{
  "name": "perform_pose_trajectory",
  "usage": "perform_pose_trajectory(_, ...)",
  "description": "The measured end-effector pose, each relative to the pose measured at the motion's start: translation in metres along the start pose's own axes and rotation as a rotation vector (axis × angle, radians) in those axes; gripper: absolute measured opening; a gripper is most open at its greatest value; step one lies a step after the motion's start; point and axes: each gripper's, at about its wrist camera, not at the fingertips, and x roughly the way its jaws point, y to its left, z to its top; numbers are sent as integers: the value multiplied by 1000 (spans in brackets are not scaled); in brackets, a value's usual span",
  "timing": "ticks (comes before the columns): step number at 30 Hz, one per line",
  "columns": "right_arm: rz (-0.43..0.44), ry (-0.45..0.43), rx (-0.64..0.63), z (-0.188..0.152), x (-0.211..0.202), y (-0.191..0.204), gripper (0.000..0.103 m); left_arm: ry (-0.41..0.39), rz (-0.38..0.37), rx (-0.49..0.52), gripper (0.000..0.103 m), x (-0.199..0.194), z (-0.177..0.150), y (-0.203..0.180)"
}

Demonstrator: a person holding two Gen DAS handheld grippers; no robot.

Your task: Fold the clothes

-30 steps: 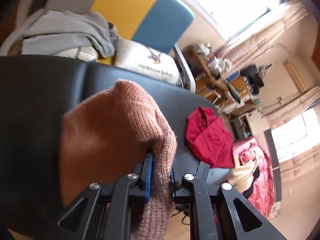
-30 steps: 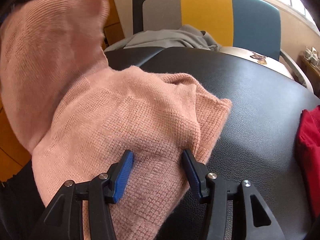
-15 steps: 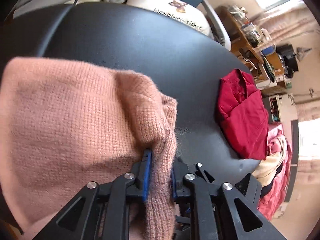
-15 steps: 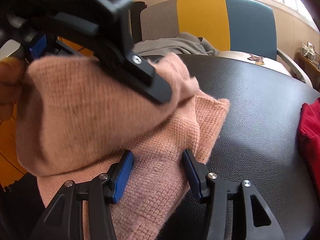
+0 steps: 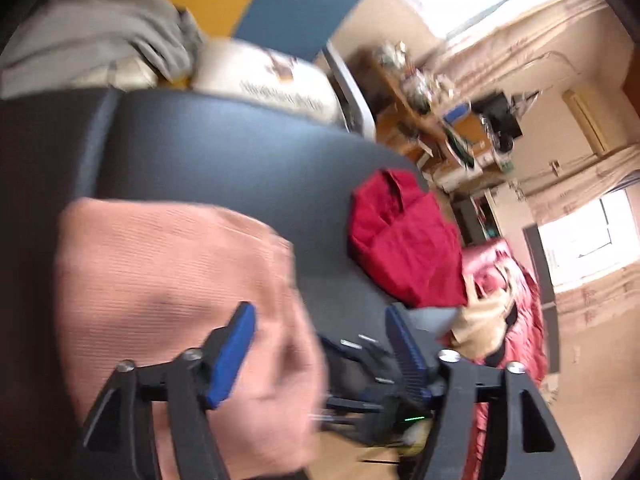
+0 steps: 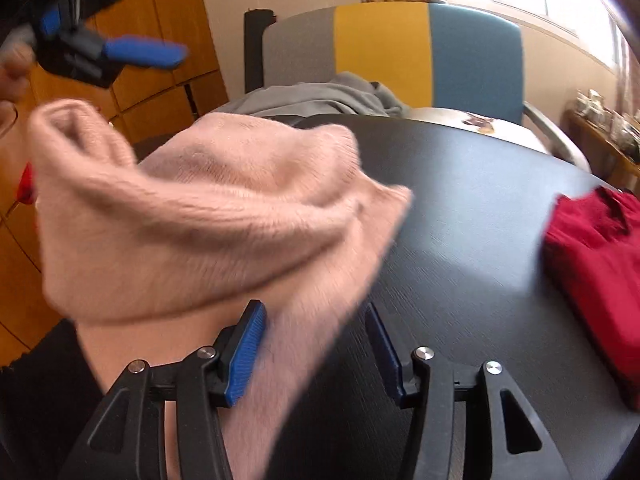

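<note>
Left wrist view shows the left tool with its blue fingers spread wide, gripping nothing, above the near edge of a black table. A pink sweater lies on the near left part of the table, partly between the spread fingers; motion blur hides whether it touches them. A folded red garment sits at the table's right edge. Beyond the table's far side stands a chair with yellow and blue panels, a grey garment and a white printed cushion heaped on its seat. Farther right, a cluttered wooden desk stands against a pale wall, with bright curtained windows and a pile of red bedding low on the right.

Right wrist view has the right tool released too, its fingers apart with the sweater bunched in a loose fold just ahead and a flap lying between them. The left tool hangs open above the sweater at far left, before wooden cupboards. The table runs right to the red garment, and the chair stands behind.
</note>
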Motion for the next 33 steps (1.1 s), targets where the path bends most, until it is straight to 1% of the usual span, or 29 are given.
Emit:
perform_pose_trajectory(3,-21,6,-13,-2,-38,-6,53,-95,51,-23,72,-42,-14,51)
perform_pose_trajectory(4,-13,-8,-27,4,-47,-7,53,-115,66,-36,72,-50,-20,65)
perform_pose_trajectory(5,12,-27,-41,11,-61,-4,54,-134,94,-47,72,-56,-27,81)
perform_pose_trajectory(6,54,-41,-59,18,-75,5,58,-151,131,-57,71,-59,-36,96)
perform_pose_trajectory(7,98,-49,-88,25,-87,19,66,-163,160,-68,70,-61,-44,110)
perform_pose_trajectory(8,143,-58,-117,32,-99,34,69,-168,168,-81,70,-60,-52,119)
perform_pose_trajectory(10,212,-49,-180,53,-96,56,70,-169,152,-108,70,-55,-68,136)
perform_pose_trajectory(11,268,-21,-206,67,-89,67,70,-169,138,-121,70,-52,-75,143)
perform_pose_trajectory(12,310,11,-220,73,-85,75,70,-169,126,-127,70,-50,-81,148)
perform_pose_trajectory(13,334,47,-244,81,-75,81,70,-173,123,-120,70,-47,-86,151)
perform_pose_trajectory(15,342,151,-278,94,-45,92,70,-185,122,-99,70,-39,-94,152)
perform_pose_trajectory(17,358,259,-230,98,-19,91,70,-194,94,-78,70,-32,-97,148)
perform_pose_trajectory(18,374,314,-180,101,-5,88,67,-205,84,-57,70,-30,-99,145)
perform_pose_trajectory(19,396,353,-121,99,2,85,59,-215,76,-28,70,-28,-101,141)
perform_pose_trajectory(20,417,392,-63,97,8,83,54,-222,74,14,70,-26,-103,134)
perform_pose_trajectory(21,431,396,-33,92,8,81,41,-227,77,60,70,-23,-105,126)
perform_pose_trajectory(22,445,399,-3,86,8,80,31,-227,84,108,72,-20,-108,119)
perform_pose_trajectory(23,438,385,6,78,2,81,26,-227,90,157,72,-16,-110,111)
perform_pose_trajectory(24,411,359,48,68,-4,76,15,-225,100,204,72,-12,-113,103)
perform_pose_trajectory(25,384,332,91,59,-9,71,8,-220,116,246,72,-8,-116,95)
perform_pose_trajectory(27,292,337,153,20,-12,64,7,-203,141,320,74,7,-123,83)
perform_pose_trajectory(29,200,340,214,-18,-15,57,7,-178,164,373,77,22,-129,76)
perform_pose_trajectory(30,207,318,252,-32,-14,54,4,-163,176,396,79,31,-132,74)
perform_pose_trajectory(31,214,295,290,-45,-14,51,3,-147,199,422,84,39,-136,71)
perform_pose_trajectory(32,221,273,329,-58,-13,48,3,-133,238,453,84,49,-140,70)
perform_pose_trajectory(33,230,246,349,-61,-18,48,3,-125,268,481,85,55,-144,68)
